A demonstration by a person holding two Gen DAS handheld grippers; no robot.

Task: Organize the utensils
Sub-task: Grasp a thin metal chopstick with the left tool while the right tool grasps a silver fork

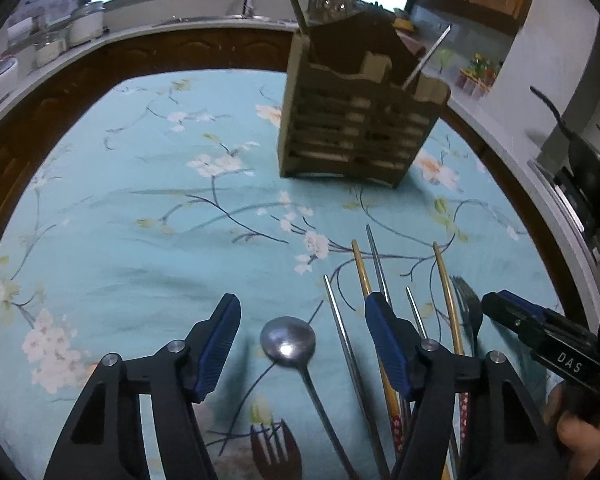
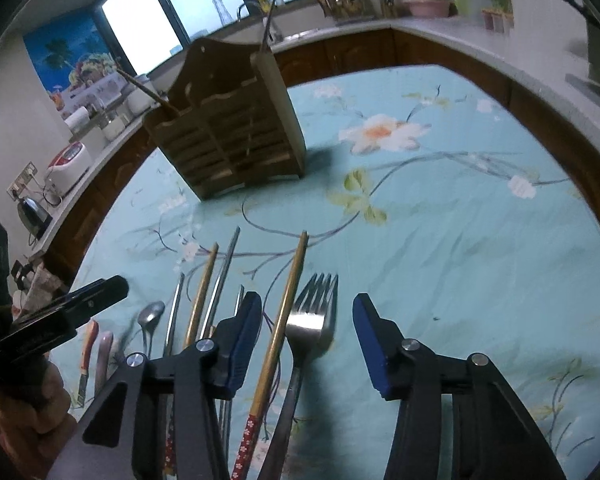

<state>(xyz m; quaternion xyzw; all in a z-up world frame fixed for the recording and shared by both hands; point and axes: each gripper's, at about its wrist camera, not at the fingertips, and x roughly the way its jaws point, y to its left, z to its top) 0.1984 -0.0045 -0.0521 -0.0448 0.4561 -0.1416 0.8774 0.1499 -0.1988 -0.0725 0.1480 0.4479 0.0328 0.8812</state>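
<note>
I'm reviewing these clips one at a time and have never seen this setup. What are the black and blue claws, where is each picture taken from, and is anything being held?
No robot here: a person holds a two-finger gripper in each hand, with a fisheye camera on each looking along its fingers. The left-wrist view shows the left gripper open over a spoon; the right-wrist view shows the right gripper open over a fork and a gold chopstick. Neither holds anything. More chopsticks and cutlery lie alongside on the floral tablecloth. Farther back stands a wooden utensil holder, already containing a few long utensils.
</note>
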